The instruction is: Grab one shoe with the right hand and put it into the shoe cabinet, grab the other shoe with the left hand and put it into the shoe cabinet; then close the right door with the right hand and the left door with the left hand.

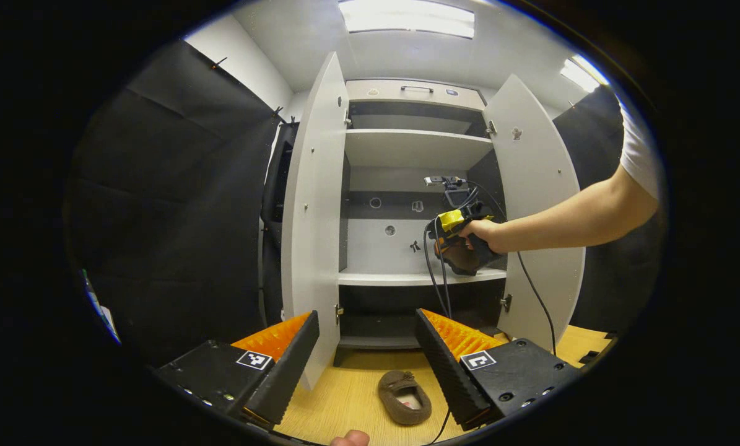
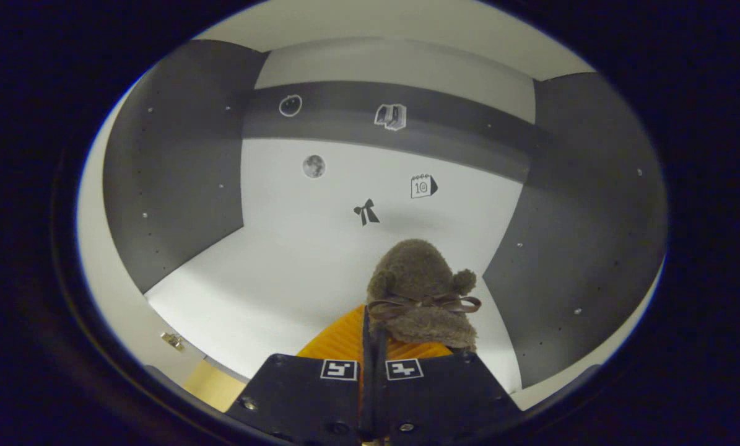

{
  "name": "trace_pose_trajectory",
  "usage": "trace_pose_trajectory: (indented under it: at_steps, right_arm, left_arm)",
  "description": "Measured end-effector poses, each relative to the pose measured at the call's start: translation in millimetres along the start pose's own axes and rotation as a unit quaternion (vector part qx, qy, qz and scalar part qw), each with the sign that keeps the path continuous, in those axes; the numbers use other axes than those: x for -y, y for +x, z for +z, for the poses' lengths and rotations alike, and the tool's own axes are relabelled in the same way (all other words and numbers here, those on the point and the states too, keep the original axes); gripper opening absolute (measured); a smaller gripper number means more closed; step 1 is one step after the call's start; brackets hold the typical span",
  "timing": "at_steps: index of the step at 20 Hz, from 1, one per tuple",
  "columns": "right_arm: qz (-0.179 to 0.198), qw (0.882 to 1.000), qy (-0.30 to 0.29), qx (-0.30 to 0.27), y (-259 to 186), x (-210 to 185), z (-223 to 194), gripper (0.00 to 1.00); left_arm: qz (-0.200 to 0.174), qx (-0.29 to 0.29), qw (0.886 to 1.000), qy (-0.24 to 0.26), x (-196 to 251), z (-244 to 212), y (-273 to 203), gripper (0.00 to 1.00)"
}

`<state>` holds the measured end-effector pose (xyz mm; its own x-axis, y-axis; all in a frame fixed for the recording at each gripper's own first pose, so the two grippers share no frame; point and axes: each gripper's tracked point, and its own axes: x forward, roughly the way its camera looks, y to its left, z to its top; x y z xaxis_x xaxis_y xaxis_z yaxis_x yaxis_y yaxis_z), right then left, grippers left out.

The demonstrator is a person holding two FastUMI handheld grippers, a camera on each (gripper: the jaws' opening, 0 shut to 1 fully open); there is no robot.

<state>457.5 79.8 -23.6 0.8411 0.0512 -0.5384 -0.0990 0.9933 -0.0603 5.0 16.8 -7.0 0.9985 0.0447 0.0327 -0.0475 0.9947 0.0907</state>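
Right gripper (image 2: pixel 370 334) is clamped on the first brown slipper (image 2: pixel 420 291), fingers nearly together, pinching it at the near end with the toe and its bow pointing into the shoe cabinet (image 1: pixel 414 148). In the left gripper view the same gripper (image 1: pixel 462 238) sits at the middle shelf (image 1: pixel 407 278), slipper hanging just above the board at the right side, by the right door (image 1: pixel 540 204).

Risks as we see them:
- The grip is on one end only — the slipper is soft, so it may sag or twist and land on its side or half off the shelf edge when we let go.
- We are close to the compartment's right wall (image 2: pixel 586 204); releasing here could leave the toe jammed against it, or the heel overhanging the front so that the right door won't shut.
- The cable (image 1: pixel 534 291) from the right gripper droops across the opening and past the right door's lower edge. It could snag on the hinge or get trapped when that door swings.

Left gripper (image 1: pixel 365 347) is wide open and holds nothing. The second slipper (image 1: pixel 404 396) lies on the wooden floor (image 1: pixel 339 396) between its fingers' lines, in front of the cabinet base — the left door (image 1: pixel 314 204) stands open just beside the left finger, so a careless reach down may knock it.
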Motion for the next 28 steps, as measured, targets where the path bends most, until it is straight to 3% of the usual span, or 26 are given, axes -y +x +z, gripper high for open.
trace_pose_trajectory:
  at_steps: [5, 11, 12, 13, 14, 16, 17, 18, 22, 28]
  right_arm:
    - [-0.008, 0.999, -0.004, -0.046, 33, -3, -15, 0.04]
    - [-0.014, 0.999, -0.004, -0.044, 35, -2, -14, 0.11]
    - [-0.007, 0.999, -0.004, -0.049, 32, -3, -16, 0.19]
    - [0.004, 0.998, -0.002, -0.058, 27, -7, -19, 0.18]
    - [0.011, 0.998, -0.001, -0.063, 21, -8, -21, 0.24]
    - [0.026, 0.998, 0.001, -0.064, 4, -11, -23, 0.41]
    - [0.031, 0.998, -0.002, -0.054, -6, -11, -22, 0.41]
    - [0.034, 0.999, -0.010, -0.042, -17, -11, -21, 0.33]
    - [0.054, 0.998, 0.001, 0.028, -76, -12, -15, 0.34]
    - [0.079, 0.988, 0.038, 0.128, -161, -13, -32, 0.34]
  left_arm:
    - [0.021, -0.011, 1.000, 0.009, -9, -7, 0, 0.94]
    - [0.031, -0.020, 0.999, 0.012, -23, -15, 7, 0.95]
    - [0.030, -0.017, 0.999, 0.012, -22, -14, 6, 0.95]
    - [0.029, -0.016, 0.999, 0.012, -21, -13, 7, 0.95]
    - [0.026, -0.016, 0.999, 0.011, -18, -13, 7, 0.95]
    - [0.019, -0.014, 1.000, 0.009, -13, -13, 10, 0.95]
    - [0.015, -0.013, 1.000, 0.009, -10, -12, 11, 0.95]
    - [0.012, -0.010, 1.000, 0.008, -8, -11, 10, 0.95]
    - [-0.002, -0.004, 1.000, 0.002, 2, -10, 13, 0.95]
    - [-0.029, -0.016, 0.999, -0.015, 17, -15, 8, 0.95]
